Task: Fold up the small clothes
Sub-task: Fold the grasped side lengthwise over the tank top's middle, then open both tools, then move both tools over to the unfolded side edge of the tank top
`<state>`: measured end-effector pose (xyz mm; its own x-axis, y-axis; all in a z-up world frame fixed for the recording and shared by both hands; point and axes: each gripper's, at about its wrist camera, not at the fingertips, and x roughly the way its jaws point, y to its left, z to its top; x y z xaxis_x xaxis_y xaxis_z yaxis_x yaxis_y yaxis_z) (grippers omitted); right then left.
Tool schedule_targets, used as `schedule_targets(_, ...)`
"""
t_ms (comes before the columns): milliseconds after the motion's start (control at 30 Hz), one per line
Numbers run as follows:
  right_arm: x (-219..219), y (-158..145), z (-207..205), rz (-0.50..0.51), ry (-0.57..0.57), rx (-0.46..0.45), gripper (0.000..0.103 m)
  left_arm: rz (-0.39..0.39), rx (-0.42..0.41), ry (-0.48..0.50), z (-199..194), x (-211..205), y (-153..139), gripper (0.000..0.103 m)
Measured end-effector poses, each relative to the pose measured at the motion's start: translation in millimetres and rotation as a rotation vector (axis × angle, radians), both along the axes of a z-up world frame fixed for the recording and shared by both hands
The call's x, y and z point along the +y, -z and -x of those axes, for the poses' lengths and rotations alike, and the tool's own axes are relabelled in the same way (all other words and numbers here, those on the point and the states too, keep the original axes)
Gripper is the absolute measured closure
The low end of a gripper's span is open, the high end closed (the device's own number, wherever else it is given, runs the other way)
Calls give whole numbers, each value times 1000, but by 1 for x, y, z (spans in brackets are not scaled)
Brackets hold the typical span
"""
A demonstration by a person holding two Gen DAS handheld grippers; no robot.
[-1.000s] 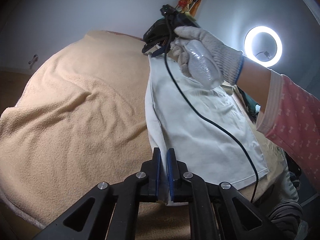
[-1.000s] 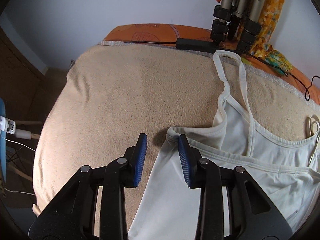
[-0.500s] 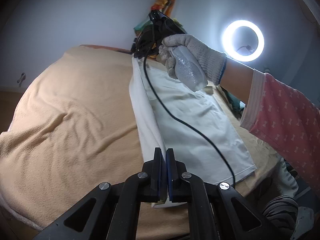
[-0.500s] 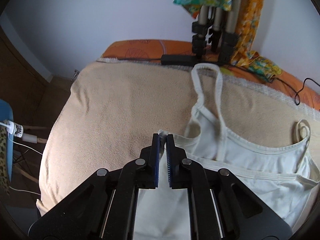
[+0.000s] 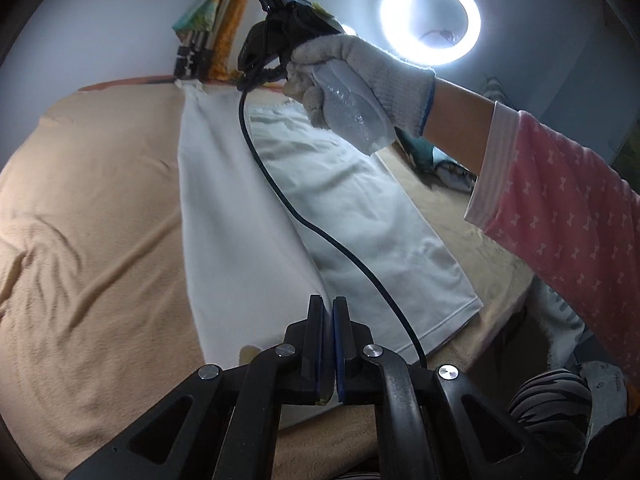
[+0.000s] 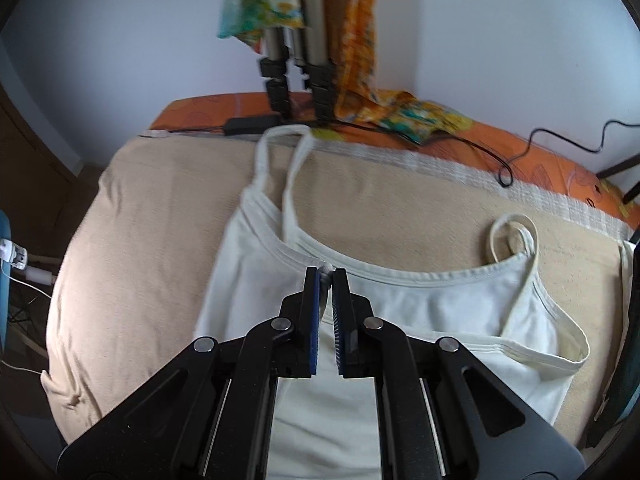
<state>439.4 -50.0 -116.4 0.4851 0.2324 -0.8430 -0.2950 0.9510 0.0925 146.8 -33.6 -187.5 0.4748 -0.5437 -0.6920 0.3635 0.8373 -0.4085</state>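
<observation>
A white camisole [image 5: 352, 216] with thin straps lies on a beige towel [image 5: 92, 208]. My left gripper [image 5: 328, 312] is shut on its bottom hem corner and holds the left side lifted in a taut fold. My right gripper [image 6: 326, 280] is shut on the top edge by the armhole, and the camisole [image 6: 432, 304] shows below it with both straps [image 6: 296, 160] spread on the towel. The right gripper also shows in the left wrist view [image 5: 256, 64], held in a gloved hand above the far end.
An orange patterned sheet [image 6: 540, 148] edges the far side, with tripod legs [image 6: 296, 72], a power brick and cables on it. A ring light [image 5: 430, 20] shines at the upper right. The gripper's black cable [image 5: 320, 236] hangs across the camisole.
My right gripper closed on the camisole's top edge. Both grippers then lifted the left side and carried it to the right over the garment.
</observation>
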Motion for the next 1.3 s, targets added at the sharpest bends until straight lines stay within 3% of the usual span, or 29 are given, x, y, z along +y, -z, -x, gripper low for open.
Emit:
schedule_targets(167,-10,20,-7,-11,14,21,96,-32,42,43,-4,-13,13,97)
schedule_targets(200,-9,23,-7,-10,11,20,96,-32,48,56,-4,-15,14,87)
schedule_targets(233,-9,26,-8,-9,6,20,96,-35,53,64,-4,-17,15,70)
schedule_targets(300,-9,30,-9,-7,-6,26,95,-42,55,77,-3,-22,16,60)
schedule_targets(333,-9,31,-9,-9,-6,24,93,-43,54,82,-3,-22,15,60)
schedule_targets(400,-14,28,-8,-15,5,16,75,-35,47,83,0,-20,12,60)
schedule_targets(467,-22,19,-4,-41,18,-9,66,-25,37,82,4,-16,7,60)
schedule_targets(700,-67,-23,30,-127,69,-89,66,-44,-60,14,14,10,-24,60)
schedule_targets(933,-120,-72,96,-199,112,-174,66,-139,-189,-99,3,43,-68,62)
schedule_targets(1100,-150,-99,155,-215,129,-236,66,-198,-272,-99,-2,44,-93,62)
schedule_targets(1300,-184,-114,219,-246,148,-287,66,-268,-298,-58,-11,30,-107,62)
